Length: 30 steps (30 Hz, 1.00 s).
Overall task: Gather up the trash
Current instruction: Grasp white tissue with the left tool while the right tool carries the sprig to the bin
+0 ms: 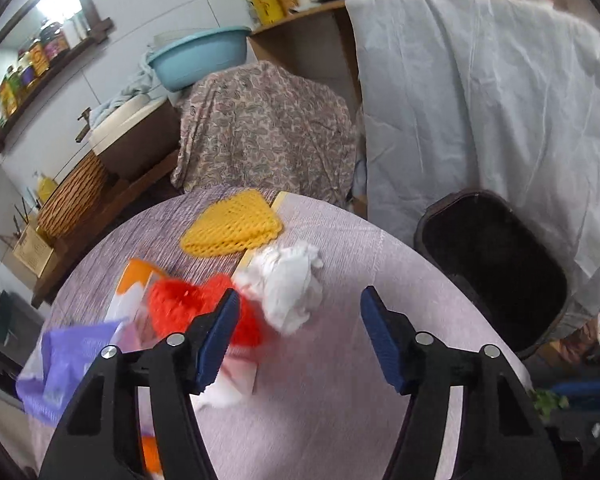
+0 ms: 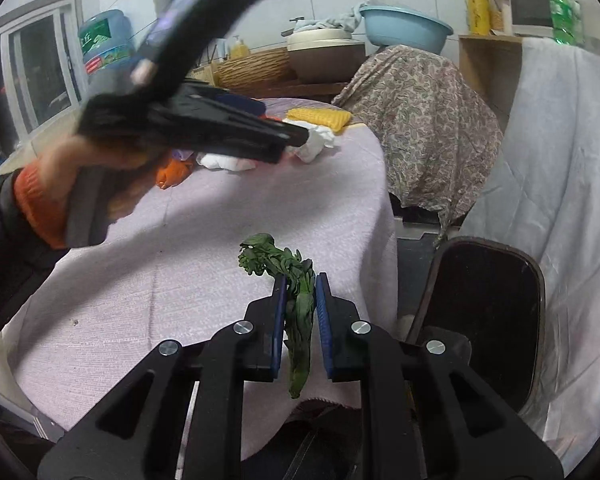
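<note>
**Wilted greens pinched and bound for the bin**

A limp stalk of leafy greens [image 2: 296, 300] hangs between the narrow blue pads of the right gripper [image 2: 301, 280], its curled top poking above the pads and its stem trailing below them, over the near edge of the table [image 2: 180, 288]. The dark trash bin [image 2: 484, 312] stands on the floor just beside that edge, mouth up, on the side of a white sheet [image 2: 560, 160] draped over furniture.

Farther across the table from the bin, the left gripper [image 1: 296, 304] hovers with its jaws partly spread and nothing between them, aimed at a crumpled white tissue [image 1: 288, 284]. A red foam net [image 1: 196, 308] touches the tissue on the side away from the bin; a yellow foam net [image 1: 232, 228] lies just beyond both, toward the table's far rim. A purple wrapper [image 1: 68, 364] and an orange-and-white packet [image 1: 136, 280] sit at the table's side farthest from the bin, blurred. In the right wrist view, a hand in an orange cuff [image 2: 80, 176] carries that left tool.

The step in hand appears to be carrying the greens to the bin. Done well, the grip would hold firm until the stalk is squarely over the opening, since the dangling stem could snag the rim. The left tool would best straddle the tissue alone, clear of the red net.
</note>
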Each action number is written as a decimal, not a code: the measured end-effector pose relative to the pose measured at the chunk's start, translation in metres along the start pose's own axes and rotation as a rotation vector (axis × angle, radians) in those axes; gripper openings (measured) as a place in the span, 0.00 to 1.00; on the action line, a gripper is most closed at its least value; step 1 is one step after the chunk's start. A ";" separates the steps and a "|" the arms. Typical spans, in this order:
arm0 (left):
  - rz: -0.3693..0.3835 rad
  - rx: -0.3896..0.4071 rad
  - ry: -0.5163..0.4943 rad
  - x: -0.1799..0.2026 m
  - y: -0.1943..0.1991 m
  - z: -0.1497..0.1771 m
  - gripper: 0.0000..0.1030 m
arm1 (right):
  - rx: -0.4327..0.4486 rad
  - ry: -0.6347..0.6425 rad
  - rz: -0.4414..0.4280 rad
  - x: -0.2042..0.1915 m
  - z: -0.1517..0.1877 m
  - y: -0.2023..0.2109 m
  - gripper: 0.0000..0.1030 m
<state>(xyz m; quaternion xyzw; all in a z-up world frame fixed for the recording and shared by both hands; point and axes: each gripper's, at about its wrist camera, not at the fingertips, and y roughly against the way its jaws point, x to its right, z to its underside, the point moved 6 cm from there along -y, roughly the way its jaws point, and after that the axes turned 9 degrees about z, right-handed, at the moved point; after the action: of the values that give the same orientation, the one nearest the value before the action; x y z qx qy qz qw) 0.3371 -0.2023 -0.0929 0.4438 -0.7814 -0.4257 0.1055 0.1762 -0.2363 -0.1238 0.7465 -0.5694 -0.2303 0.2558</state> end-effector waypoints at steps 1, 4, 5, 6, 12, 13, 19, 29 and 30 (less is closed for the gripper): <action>-0.013 -0.025 -0.004 0.000 -0.008 -0.003 0.54 | -0.002 -0.012 0.003 0.003 0.002 0.001 0.16; -0.050 -0.098 0.013 -0.006 -0.030 -0.003 0.34 | -0.007 -0.039 0.003 0.011 0.007 0.003 0.16; -0.055 -0.108 0.028 -0.009 -0.035 -0.003 0.26 | -0.008 -0.043 0.004 0.013 0.008 0.003 0.16; -0.068 -0.104 0.033 -0.011 -0.035 -0.002 0.26 | -0.009 -0.046 0.006 0.014 0.009 0.003 0.16; -0.037 0.030 0.096 -0.009 -0.002 -0.007 0.17 | -0.004 -0.075 -0.004 0.022 0.012 0.004 0.16; -0.022 0.054 0.110 -0.007 0.006 -0.007 0.17 | -0.002 -0.081 -0.008 0.022 0.013 0.005 0.16; 0.140 0.202 0.226 0.008 0.065 0.013 0.17 | 0.012 -0.112 -0.019 0.026 0.016 0.011 0.16; 0.392 0.212 0.236 0.088 0.078 0.015 0.17 | 0.037 -0.233 0.119 0.084 0.020 0.024 0.16; 0.406 0.203 0.226 0.097 0.072 0.010 0.17 | 0.040 -0.251 0.145 0.094 0.021 0.025 0.16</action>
<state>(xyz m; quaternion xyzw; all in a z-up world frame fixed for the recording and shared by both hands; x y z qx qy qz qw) 0.2312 -0.2550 -0.0651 0.3309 -0.8765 -0.2631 0.2302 0.1676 -0.3356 -0.1281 0.6738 -0.6537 -0.2914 0.1838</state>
